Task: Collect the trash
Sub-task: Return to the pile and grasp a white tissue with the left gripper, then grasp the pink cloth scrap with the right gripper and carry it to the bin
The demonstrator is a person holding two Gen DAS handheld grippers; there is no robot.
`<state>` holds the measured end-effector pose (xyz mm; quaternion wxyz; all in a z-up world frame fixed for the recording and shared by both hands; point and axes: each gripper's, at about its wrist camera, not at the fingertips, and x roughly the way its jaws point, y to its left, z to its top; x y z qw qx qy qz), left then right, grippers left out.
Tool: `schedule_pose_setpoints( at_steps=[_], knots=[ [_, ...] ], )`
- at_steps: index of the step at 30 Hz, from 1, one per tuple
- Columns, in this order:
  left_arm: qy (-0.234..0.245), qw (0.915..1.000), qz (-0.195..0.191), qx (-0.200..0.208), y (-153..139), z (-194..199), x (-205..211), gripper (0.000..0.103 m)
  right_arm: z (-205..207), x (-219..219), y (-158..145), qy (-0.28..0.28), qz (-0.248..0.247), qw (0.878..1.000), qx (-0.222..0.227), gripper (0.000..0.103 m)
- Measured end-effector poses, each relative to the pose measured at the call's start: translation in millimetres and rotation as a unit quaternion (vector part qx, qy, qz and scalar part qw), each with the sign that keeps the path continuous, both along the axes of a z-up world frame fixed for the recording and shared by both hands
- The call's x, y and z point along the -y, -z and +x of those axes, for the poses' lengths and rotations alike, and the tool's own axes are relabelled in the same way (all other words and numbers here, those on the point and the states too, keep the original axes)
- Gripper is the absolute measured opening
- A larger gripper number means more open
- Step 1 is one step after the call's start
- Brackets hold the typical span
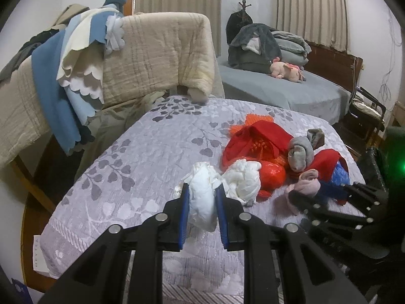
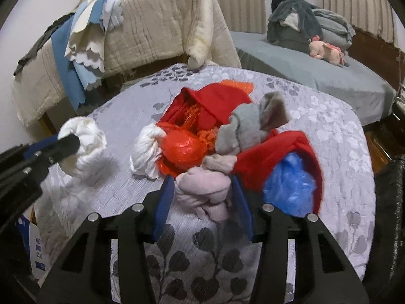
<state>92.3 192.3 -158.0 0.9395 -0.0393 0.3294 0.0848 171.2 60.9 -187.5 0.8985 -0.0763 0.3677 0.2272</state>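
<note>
On a bed (image 1: 131,152) with a leaf-print cover, a white wad (image 1: 202,197) is gripped by the left tongs (image 1: 201,214). A pink sock (image 2: 202,190) sits between the right tongs (image 2: 203,202), seemingly clasped.

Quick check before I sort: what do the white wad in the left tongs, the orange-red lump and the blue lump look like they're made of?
Crumpled white wad in the left tongs: matte, soft creases, probably tissue or thin paper.
Shiny orange-red lump: glossy highlights, crinkled, looks like thin plastic bag film.
Crinkled blue lump: faint sheen, translucent folds, likely plastic film too.
</note>
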Motion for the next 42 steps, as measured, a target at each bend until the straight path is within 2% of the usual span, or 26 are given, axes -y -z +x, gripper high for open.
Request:
schedule_pose_setpoints(
  at_steps=[2, 8, 19, 30, 36, 42],
  knots=[
    [-0.002, 1.0, -0.001, 0.001, -1, 0, -2, 0.02, 1, -5, 3, -0.007, -0.005, 1.0, -0.003, 0.04],
    [-0.007, 1.0, -0.001, 0.005, -4, -3, -6, 0.02, -7, -9, -6, -0.024, 0.002, 1.0, 0.002, 0.038],
    [0.015, 0.9995, 0.003, 0.029, -28, -3, 15, 0.02, -21, 15, -61, -0.013, 0.045, 0.998, 0.041, 0.038],
    [0.06, 0.9968, -0.003, 0.052, -52, 4, 61, 0.02, -32, 89, -105, 0.048, 0.071, 0.993, 0.076, 0.038],
    [0.097, 0.9935, -0.007, 0.058, -58, 10, 95, 0.02, -40, 136, -114, 0.095, 0.065, 0.989, 0.091, 0.038],
    [0.149, 0.9865, -0.012, 0.067, -67, 15, 142, 0.02, -51, 188, -116, 0.146, 0.054, 0.983, 0.097, 0.038]
  ],
)
